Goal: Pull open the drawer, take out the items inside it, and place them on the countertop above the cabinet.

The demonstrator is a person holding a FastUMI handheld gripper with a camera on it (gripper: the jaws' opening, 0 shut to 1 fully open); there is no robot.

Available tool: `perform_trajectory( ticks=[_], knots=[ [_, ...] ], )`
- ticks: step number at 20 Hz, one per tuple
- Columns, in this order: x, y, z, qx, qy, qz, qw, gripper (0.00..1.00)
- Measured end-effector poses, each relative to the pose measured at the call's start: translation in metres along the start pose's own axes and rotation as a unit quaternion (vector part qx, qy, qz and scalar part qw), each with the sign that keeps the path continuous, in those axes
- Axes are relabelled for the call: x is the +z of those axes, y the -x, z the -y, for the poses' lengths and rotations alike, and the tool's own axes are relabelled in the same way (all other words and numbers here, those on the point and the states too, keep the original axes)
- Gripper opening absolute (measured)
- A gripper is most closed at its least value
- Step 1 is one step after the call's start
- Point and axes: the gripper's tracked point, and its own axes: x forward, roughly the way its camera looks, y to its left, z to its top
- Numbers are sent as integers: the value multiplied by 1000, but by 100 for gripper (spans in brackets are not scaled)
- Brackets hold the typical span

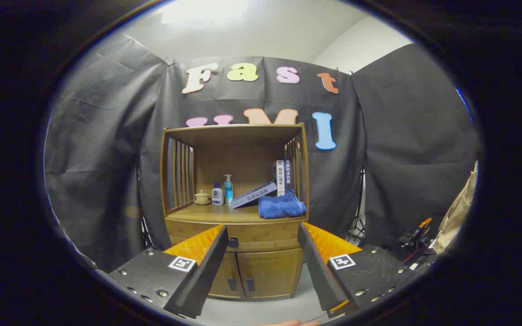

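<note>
Before the closed drawer [261, 235], fingers [320, 267] spread

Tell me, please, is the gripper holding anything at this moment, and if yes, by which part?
Nothing is held. The gripper is open, its fingers spread apart in front of the closed drawer of the cabinet, touching nothing.

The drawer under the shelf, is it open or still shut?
Shut: the drawer front sits flush with the cabinet, its knob untouched between the open gripper fingers.
</note>
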Motion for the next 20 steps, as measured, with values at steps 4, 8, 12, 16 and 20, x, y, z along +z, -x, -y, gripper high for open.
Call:
perform_trajectory(
  ticks=[4,8,12,16,20],
  knots=[
    [-1,-5,-2,3,-3,-2,1000,92],
    [-2,-9,-5,5,-2,-4,1000,92],
    [-5,-16,-4,-1,0,-7,1000,92],
    [-16,-38,-5,-16,19,-21,999,92],
    [-45,-83,-26,-3,30,-56,998,92]
  ],
)
